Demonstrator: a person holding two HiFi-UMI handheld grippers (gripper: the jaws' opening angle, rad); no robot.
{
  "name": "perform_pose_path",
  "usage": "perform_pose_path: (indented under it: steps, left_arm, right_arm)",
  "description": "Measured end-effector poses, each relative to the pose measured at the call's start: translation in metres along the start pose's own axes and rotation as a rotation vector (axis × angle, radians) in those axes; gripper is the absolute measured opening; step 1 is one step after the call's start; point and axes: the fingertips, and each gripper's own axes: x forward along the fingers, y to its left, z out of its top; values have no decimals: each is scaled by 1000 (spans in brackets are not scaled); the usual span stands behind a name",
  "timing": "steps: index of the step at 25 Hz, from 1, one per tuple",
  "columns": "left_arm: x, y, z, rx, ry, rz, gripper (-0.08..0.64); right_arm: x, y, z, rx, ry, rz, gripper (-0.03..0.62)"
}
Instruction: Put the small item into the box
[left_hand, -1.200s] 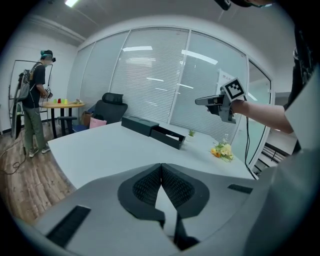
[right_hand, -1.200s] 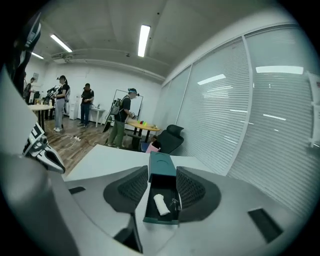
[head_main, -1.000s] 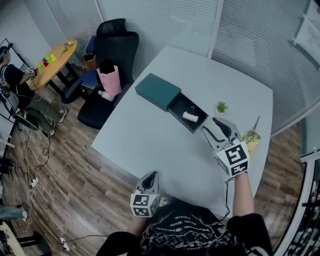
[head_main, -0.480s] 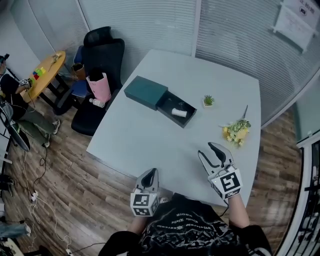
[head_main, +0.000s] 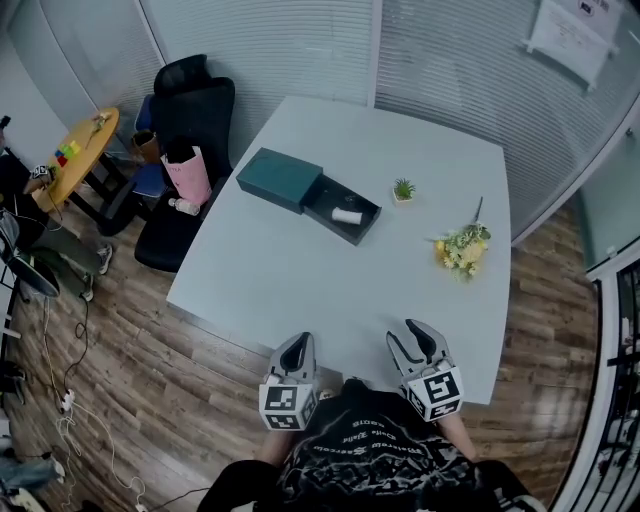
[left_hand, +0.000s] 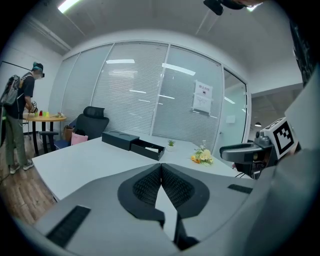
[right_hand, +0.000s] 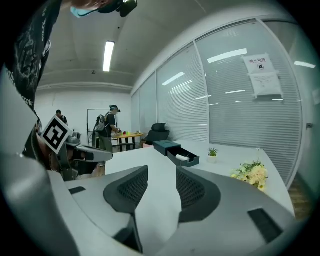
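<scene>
A dark teal box (head_main: 279, 180) lies on the white table (head_main: 300, 270) with its drawer (head_main: 342, 209) pulled out. A small white roll (head_main: 347, 216) lies inside the drawer. The box (left_hand: 120, 139) and drawer (left_hand: 148, 148) show far off in the left gripper view, and the drawer with the roll (right_hand: 180, 157) shows in the right gripper view. My left gripper (head_main: 297, 352) is shut and empty at the table's near edge. My right gripper (head_main: 416, 340) stands open and empty, also at the near edge.
A tiny potted plant (head_main: 403, 189) stands right of the drawer and a yellow flower bunch (head_main: 460, 248) lies further right. A black office chair (head_main: 195, 100) with a pink bag (head_main: 187, 174) is at the table's left. People stand by a round yellow table (right_hand: 120, 134).
My right gripper has pulled back from beside the drawer to the table's near edge, open and empty. The left gripper has stayed at the near edge.
</scene>
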Motion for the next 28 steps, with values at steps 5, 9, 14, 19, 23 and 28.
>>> perform_pose_path:
  steps: [5,9,14,19,23,28]
  left_arm:
    - [-4,-5,4,14,-12,-14,20]
    - [-8,-6,5,23,-15,-18,20]
    - [-10,-10,2,27,-9,-28,20]
    - [-11,-18,-3,33,3,-51,20]
    - [-11,-20,-5,37,4,-59,20]
    - [-8,-23,-5,37,0,-68,20]
  right_arm:
    - [-7,-6,-3,41,-8,-44,186]
    - [-7,2,-7,-12,20,-41,186]
    - [-6,7,-10,-9,26,-50,129]
    - [-5,8,-13,-11,36,-54,13]
    - [-5,8,-19,2,50,-46,11]
    - [-3,11,-22,-10,65,-26,9]
